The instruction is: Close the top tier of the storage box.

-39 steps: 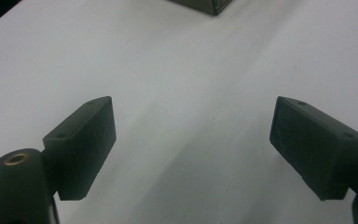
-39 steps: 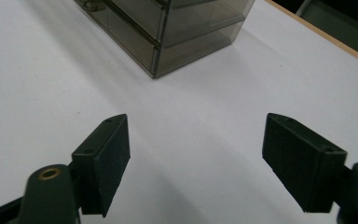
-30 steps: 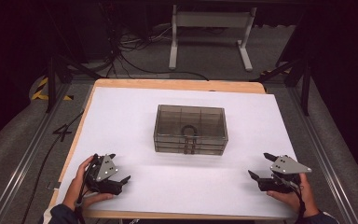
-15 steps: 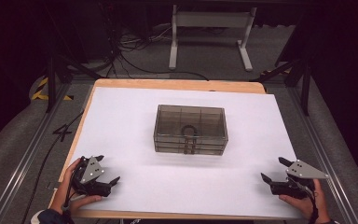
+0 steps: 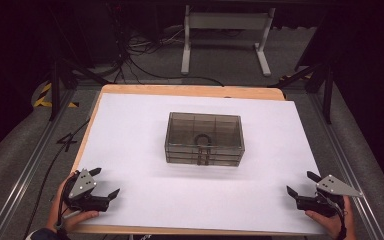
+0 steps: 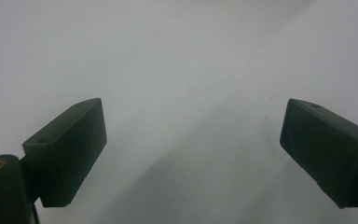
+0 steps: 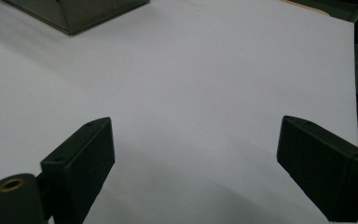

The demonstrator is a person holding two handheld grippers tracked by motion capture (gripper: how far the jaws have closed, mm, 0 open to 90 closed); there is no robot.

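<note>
Both grippers sat at the near edge of the table: left gripper [image 5: 104, 183] at the near-left corner, right gripper [image 5: 300, 184] at the near-right, each with jaws spread wide and nothing between them. Left gripper view confirmed it, just bare white table surface [image 6: 177, 70] past the jaws.

The smoky clear compartment box [image 5: 204, 138] stood mid-table, lid down, well apart from both grippers, with a dark ring [image 5: 203, 140] visible through the lid in a centre compartment. I could see its corner [image 7: 74, 14] at the top-left of the right gripper view.

Risks as I judged them:
- Box looked light on a slick white sheet; a one-sided push at the front latches [image 5: 203, 159] would likely slide it away rather than open it. One gripper needed to brace it.
- Smooth plastic walls: a pinch could slip off.
- Tipping the box while lifting the lid could roll the ring out of its compartment.
- Both grippers converging from the sides could clash over the lid.
</note>
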